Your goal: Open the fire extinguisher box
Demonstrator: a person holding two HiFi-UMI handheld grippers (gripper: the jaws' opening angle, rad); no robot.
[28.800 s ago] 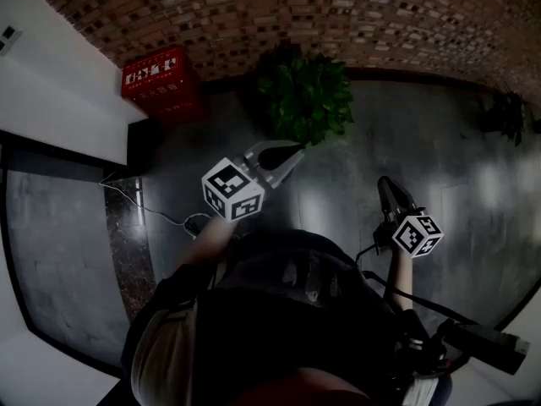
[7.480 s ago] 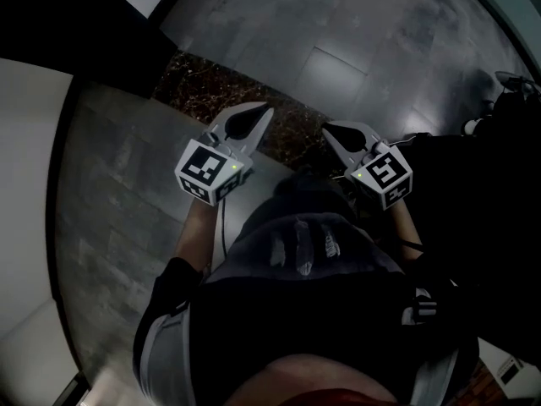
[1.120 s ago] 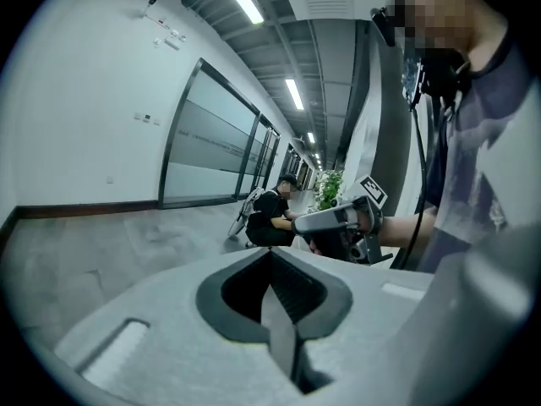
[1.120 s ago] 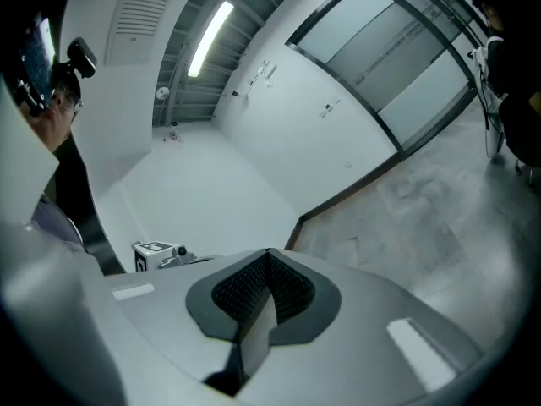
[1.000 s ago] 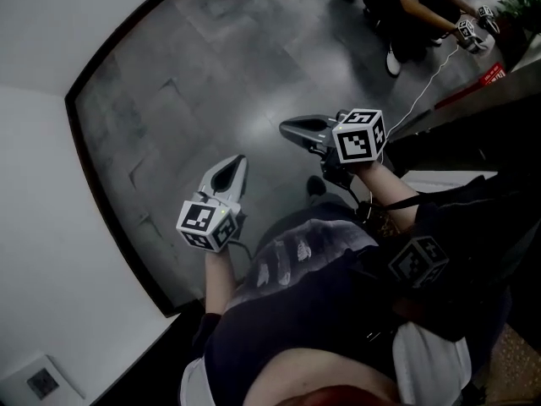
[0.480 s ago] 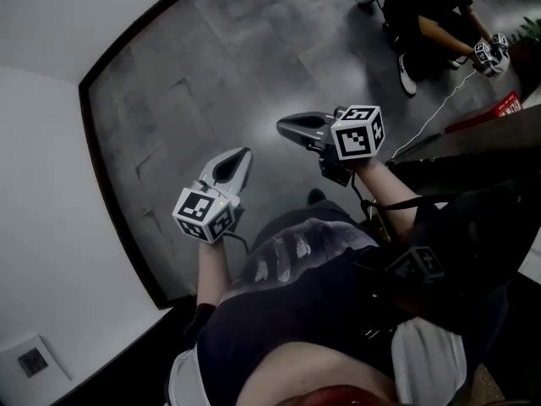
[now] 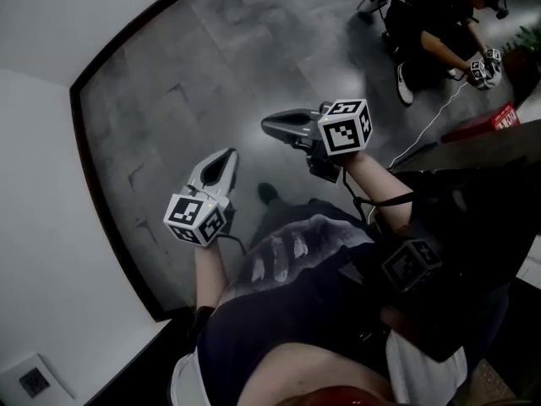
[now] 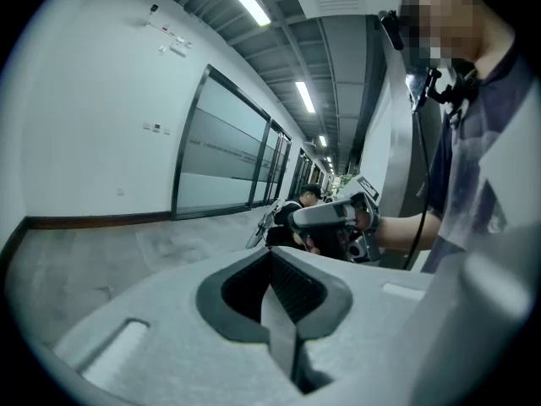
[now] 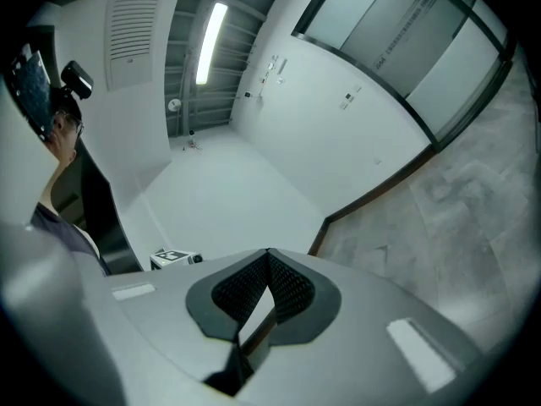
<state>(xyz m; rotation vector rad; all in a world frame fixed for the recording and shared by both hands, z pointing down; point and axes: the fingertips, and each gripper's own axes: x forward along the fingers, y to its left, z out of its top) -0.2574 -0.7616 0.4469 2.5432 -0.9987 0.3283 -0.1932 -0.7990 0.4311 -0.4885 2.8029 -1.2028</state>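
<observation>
A corner of a red box with white print (image 7: 505, 117) shows at the head view's right edge, far from both grippers. My left gripper (image 7: 230, 152) hangs over the grey floor, shut with nothing in it; in its own view the left gripper (image 8: 272, 252) has its jaws meeting. My right gripper (image 7: 266, 125) is held level and points left, also shut and empty. The right gripper (image 9: 269, 254) faces a white wall corner in its own view. The right gripper (image 8: 325, 216) also appears in the left gripper view.
Another person (image 7: 435, 19) crouches at the top right and holds marker-cube grippers (image 7: 480, 68). A white cable (image 7: 431, 125) runs across the grey tiled floor (image 7: 194, 74). A white wall (image 7: 42, 184) with a black skirting (image 7: 101, 193) bounds the left.
Both grippers have shifted left in the head view, the right one more. The crouching person and the red box have come further into view at the top right.
</observation>
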